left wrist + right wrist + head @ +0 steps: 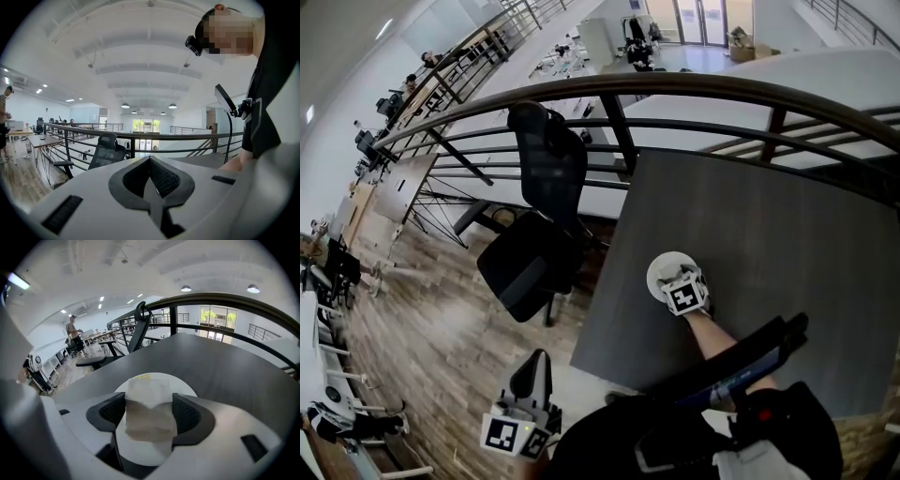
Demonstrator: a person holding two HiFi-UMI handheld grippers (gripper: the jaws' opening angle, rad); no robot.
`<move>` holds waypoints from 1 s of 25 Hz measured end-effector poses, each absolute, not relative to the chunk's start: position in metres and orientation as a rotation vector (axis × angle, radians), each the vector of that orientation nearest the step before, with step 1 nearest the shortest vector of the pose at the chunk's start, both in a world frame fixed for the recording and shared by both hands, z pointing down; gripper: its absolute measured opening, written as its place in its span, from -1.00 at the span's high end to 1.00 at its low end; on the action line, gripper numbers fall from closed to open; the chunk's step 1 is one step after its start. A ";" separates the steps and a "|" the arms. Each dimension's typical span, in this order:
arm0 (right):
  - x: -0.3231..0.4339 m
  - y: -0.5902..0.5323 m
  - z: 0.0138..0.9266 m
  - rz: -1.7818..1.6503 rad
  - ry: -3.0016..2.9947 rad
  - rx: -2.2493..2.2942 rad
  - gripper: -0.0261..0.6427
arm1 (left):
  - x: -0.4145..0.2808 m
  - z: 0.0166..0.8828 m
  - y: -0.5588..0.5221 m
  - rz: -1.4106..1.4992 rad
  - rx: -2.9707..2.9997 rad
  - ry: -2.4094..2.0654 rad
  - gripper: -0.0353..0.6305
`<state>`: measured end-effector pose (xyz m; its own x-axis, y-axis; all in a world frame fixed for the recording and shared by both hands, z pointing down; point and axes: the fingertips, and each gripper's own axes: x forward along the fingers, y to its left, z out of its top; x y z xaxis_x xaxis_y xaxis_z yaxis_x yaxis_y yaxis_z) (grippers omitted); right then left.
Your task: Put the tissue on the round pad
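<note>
In the right gripper view a white folded tissue [149, 413] sits between my right gripper's [150, 412] dark pads [185, 414], which press on both of its sides. Directly beneath it lies the round white pad [186, 387] on the dark table. From the head view, the right gripper [684, 292] hovers over the near edge of the round pad [660, 270], hiding the tissue. My left gripper [519, 427] hangs low at the person's left side, off the table. Its jaws [152, 180] are shut together with nothing between them.
The dark grey table [769, 234] stands against a curved metal railing [675, 89]. A black office chair [539, 216] sits at the table's left edge. The wood floor below the left gripper holds desks and chairs farther left.
</note>
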<state>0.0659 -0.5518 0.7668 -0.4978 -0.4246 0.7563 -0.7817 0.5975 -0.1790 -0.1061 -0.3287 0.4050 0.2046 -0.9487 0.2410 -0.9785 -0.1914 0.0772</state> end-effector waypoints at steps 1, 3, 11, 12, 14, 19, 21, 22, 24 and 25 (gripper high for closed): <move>0.067 -0.552 0.769 0.672 -2.138 0.950 -0.03 | -0.106 0.404 -0.328 0.205 2.269 -1.847 0.88; 0.068 -0.555 0.773 0.619 -2.125 0.952 -0.03 | -0.106 0.405 -0.328 0.210 2.274 -1.850 0.88; 0.067 -0.566 0.775 0.452 -2.097 0.948 -0.03 | -0.109 0.415 -0.325 0.246 2.263 -1.857 0.88; 0.066 -0.566 0.776 0.452 -2.101 0.943 -0.03 | -0.108 0.415 -0.325 0.235 2.265 -1.858 0.88; 0.063 -0.567 0.775 0.448 -2.113 0.929 -0.03 | -0.107 0.414 -0.324 0.227 2.270 -1.857 0.88; 0.063 -0.563 0.778 0.514 -2.109 0.895 -0.05 | -0.104 0.414 -0.324 0.250 2.292 -1.847 0.88; 0.064 -0.561 0.776 0.539 -2.114 0.902 -0.13 | -0.104 0.414 -0.325 0.236 2.293 -1.846 0.88; 0.064 -0.562 0.772 0.547 -2.127 0.915 -0.13 | -0.104 0.415 -0.325 0.229 2.298 -1.844 0.88; 0.061 -0.564 0.757 0.537 -2.175 0.953 -0.13 | -0.103 0.416 -0.325 0.225 2.302 -1.832 0.88; 0.060 -0.566 0.747 0.521 -2.197 0.978 -0.13 | -0.102 0.417 -0.324 0.227 2.306 -1.824 0.88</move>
